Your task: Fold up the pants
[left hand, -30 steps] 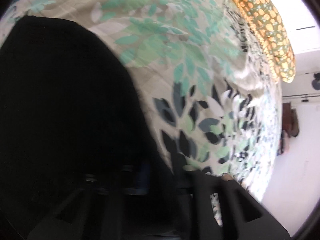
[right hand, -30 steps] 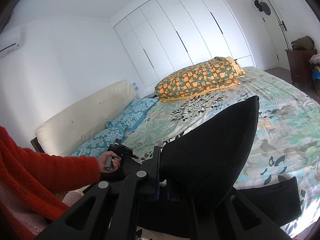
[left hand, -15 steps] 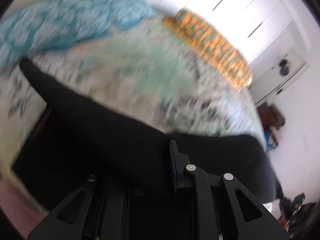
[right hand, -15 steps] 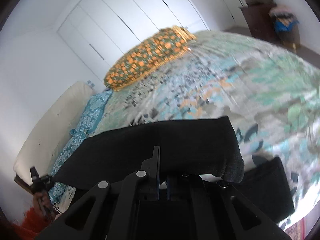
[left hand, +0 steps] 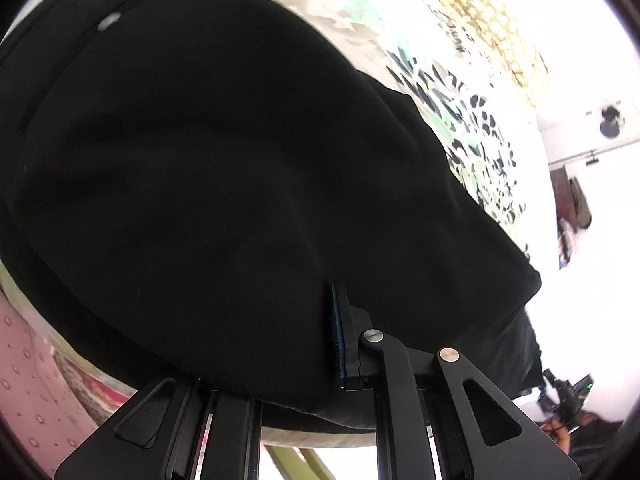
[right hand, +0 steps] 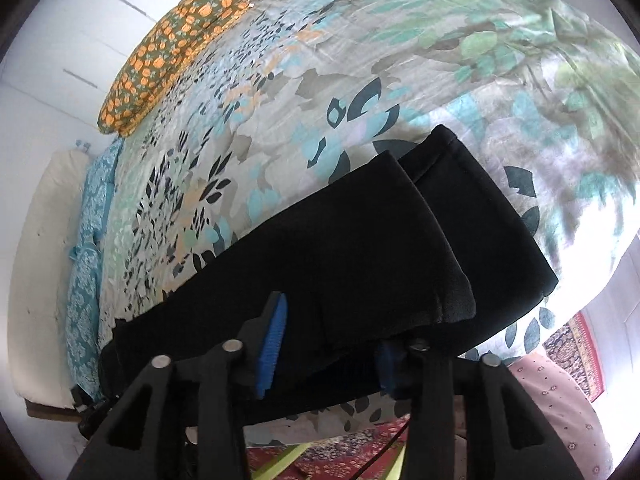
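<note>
Black pants (right hand: 360, 264) are laid folded across the near edge of a leaf-patterned bedspread (right hand: 400, 64), 1 layer overlapping another at the leg end. The right gripper (right hand: 328, 344) is held wide, its 2 blue pads (right hand: 272, 340) spread apart with the cloth between them. The left gripper (left hand: 280, 344) is largely covered by the pants (left hand: 224, 168); only 1 pad is visible, so its opening cannot be judged. An orange-patterned pillow (right hand: 172, 44) is seen at the far side
</note>
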Tool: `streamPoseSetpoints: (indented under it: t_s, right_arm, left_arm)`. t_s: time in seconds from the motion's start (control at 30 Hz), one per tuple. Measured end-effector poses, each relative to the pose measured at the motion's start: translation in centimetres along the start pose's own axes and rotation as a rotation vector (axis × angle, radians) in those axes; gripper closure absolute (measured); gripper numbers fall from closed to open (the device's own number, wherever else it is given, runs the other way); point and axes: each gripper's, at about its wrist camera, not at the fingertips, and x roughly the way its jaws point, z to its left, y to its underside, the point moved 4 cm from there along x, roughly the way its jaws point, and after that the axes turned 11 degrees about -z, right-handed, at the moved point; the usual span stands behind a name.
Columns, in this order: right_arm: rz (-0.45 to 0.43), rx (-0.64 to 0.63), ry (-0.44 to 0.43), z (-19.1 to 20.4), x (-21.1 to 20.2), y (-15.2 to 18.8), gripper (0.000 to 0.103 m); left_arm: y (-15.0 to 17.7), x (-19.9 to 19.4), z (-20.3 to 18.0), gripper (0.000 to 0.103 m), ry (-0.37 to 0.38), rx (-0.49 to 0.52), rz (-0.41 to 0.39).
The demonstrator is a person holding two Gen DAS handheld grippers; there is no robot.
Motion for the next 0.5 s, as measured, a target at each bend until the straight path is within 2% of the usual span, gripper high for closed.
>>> streamPoseSetpoints:
  t_s: [0.23, 0.27, 0.3, 0.33, 0.5]
  right_arm:
    - [-0.016, 0.121, 0.006, -2.3, -0.6, -1.9, 0.051]
    - [-0.004, 0.121, 0.024, -2.6, -0.4, -2.1, 0.056]
    - [0.002, 0.097, 0.061, -2.8, -0.3, -2.3, 0.083]
    - [0.004, 0.052, 0.106, -2.9, -0.4, -2.5, 0.093]
    - [0.008, -0.234, 0.301, -2.2, -1.2, -2.9, 0.094]
  left_arm:
    - [-0.1, 0.0, 0.2, 0.092, -0.003, 0.009, -0.004]
    - [-0.1, 0.1, 0.0, 0.092, -0.004, 0.011, -0.004]
    - [0.0, 0.2, -0.3, 0.092, -0.004, 0.015, -0.002]
    - [0.0, -0.1, -0.4, 0.092, -0.006, 0.023, 0.000]
    - [1.3, -0.7, -3.3, 0.094, 0.042, 0.104, 0.022]
